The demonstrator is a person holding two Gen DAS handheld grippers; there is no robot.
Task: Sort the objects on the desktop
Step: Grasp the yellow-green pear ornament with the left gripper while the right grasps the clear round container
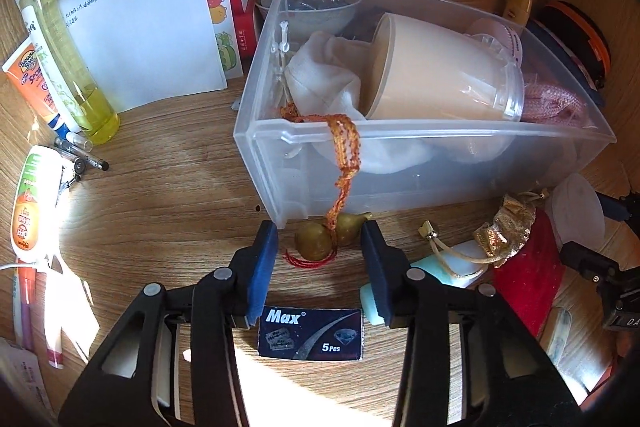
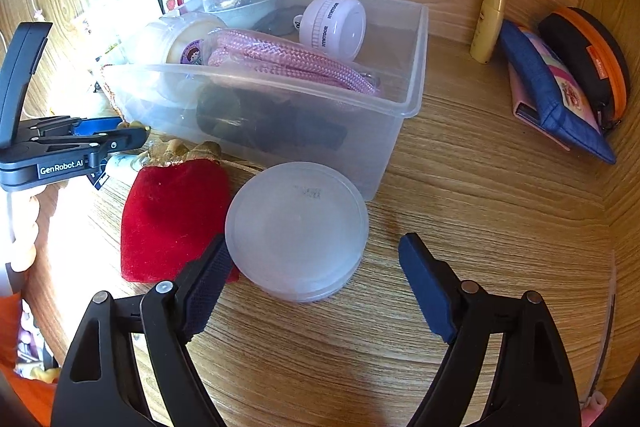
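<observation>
Brass-coloured, hard and rounded, the little gourd charm (image 1: 326, 235) lies on the wooden desk (image 1: 168, 187) against the clear bin (image 1: 400, 155), its orange cord (image 1: 343, 163) hooked over the rim. It looks light but slippery, so it is best pinched across its waist; the left gripper (image 1: 319, 247) brackets it, one pad touching, not yet pinching. The right gripper (image 2: 314, 267) stands spread around a frosted round tub (image 2: 298, 227), likely light and smooth, on the same cluttered desk.

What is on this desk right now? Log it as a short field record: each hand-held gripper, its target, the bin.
left hand-held gripper: jaws either side of the gourd charm, pads not visibly pressing
gourd charm: on the desk, its orange cord draped over the bin wall
right hand-held gripper: open around the round frosted container
clear plastic bin: holds a pink rope, a cup, a white cloth
red velvet pouch: beside the container
</observation>
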